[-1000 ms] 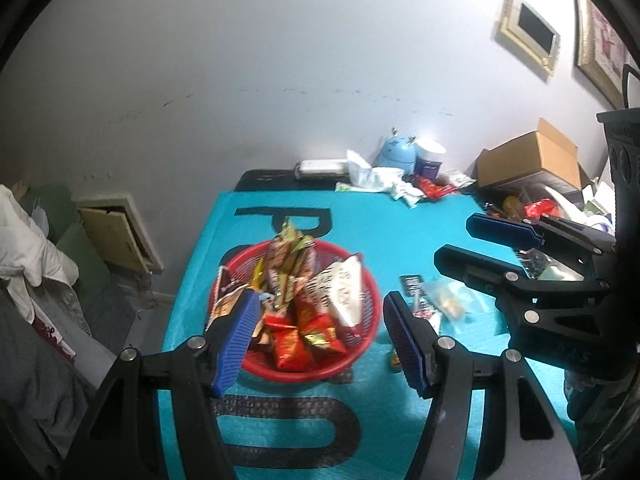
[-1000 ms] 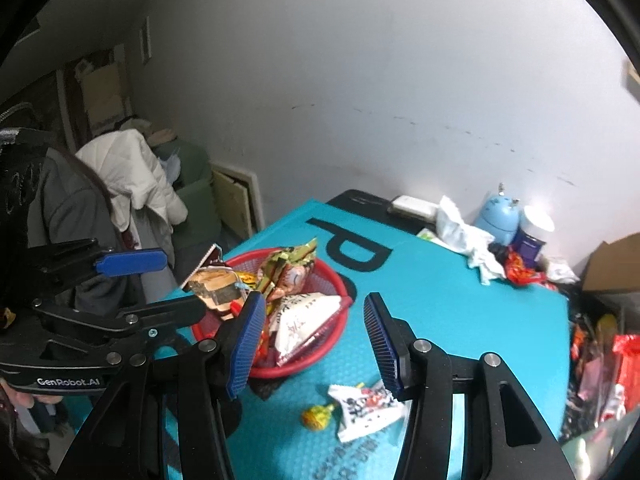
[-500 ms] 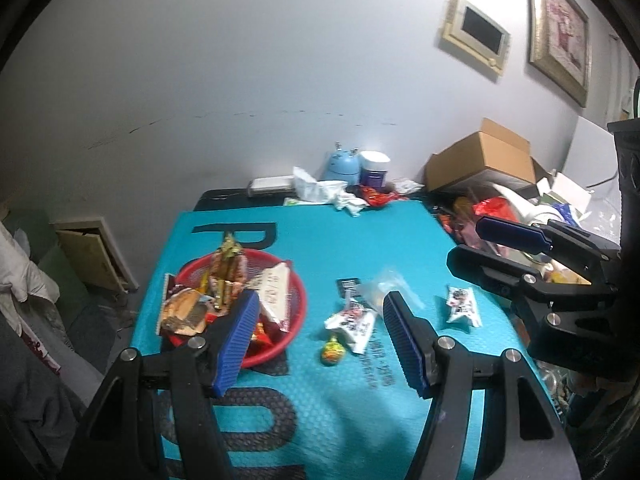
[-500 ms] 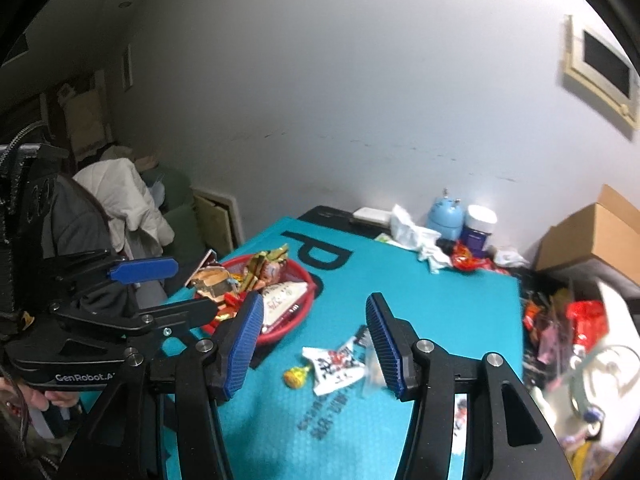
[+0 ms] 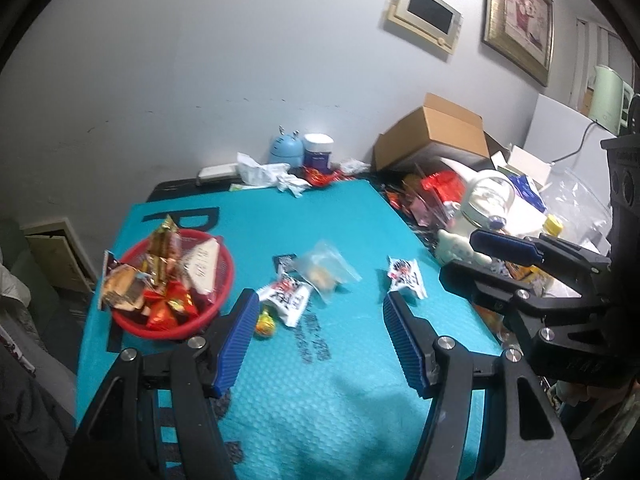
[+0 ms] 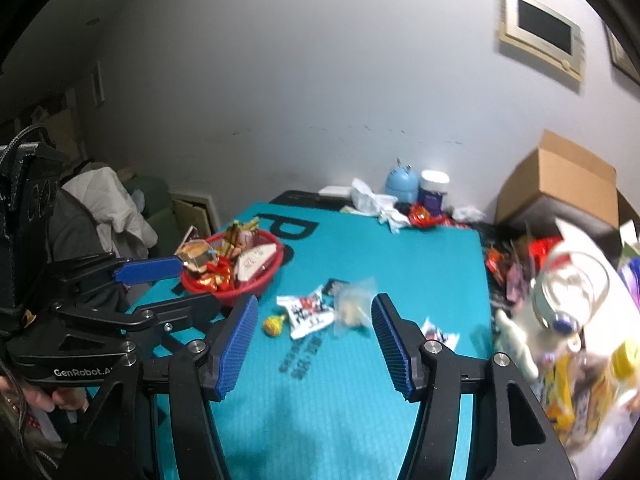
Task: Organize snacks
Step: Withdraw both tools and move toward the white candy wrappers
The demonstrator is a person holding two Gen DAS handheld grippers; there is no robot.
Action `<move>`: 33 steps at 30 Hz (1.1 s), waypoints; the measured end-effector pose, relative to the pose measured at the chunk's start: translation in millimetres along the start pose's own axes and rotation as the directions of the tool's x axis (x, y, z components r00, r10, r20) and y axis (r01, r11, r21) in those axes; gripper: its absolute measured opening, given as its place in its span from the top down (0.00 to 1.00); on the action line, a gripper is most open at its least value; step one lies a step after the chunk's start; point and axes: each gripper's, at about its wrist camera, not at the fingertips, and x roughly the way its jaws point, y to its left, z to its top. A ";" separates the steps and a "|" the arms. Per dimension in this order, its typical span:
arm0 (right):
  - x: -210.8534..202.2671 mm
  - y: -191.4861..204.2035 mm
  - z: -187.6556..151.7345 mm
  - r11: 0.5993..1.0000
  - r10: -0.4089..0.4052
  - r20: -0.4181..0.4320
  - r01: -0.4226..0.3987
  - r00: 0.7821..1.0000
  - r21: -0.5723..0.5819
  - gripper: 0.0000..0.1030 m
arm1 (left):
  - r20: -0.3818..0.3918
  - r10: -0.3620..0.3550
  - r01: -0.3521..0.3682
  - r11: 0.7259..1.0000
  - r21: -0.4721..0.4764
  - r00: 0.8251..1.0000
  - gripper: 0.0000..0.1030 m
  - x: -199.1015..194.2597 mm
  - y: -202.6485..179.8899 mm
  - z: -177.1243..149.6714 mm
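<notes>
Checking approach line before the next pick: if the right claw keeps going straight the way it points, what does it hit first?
Probably the clear snack bag, centred ahead between the fingers of the right claw, whose jaws are opening with nothing between them. The white printed packet lies just left. Depth is uncertain; it might meet bare teal mat first.

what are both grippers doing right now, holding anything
left gripper: open, holding nothing.
right gripper: jaws opening, nothing between them.

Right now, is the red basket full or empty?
Full: the red basket holds snack packets heaped above its rim.
</notes>
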 end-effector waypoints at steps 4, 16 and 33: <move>-4.5 -8.5 -16.7 1.000 -0.009 -0.017 0.010 1.000 0.028 0.42 | -0.014 -0.006 0.006 1.000 0.009 1.000 0.38 4.8 -11.1 -10.2; 6.5 -27.1 -51.6 0.996 -0.014 -0.096 0.022 0.995 0.083 0.39 | -0.106 -0.032 0.028 0.999 -0.042 0.994 0.38 30.5 -18.3 -37.3; 65.0 -51.9 -51.2 0.994 -0.035 -0.182 0.053 0.983 0.097 0.33 | -0.200 -0.021 0.001 0.995 -0.099 0.980 0.38 90.4 10.1 -32.2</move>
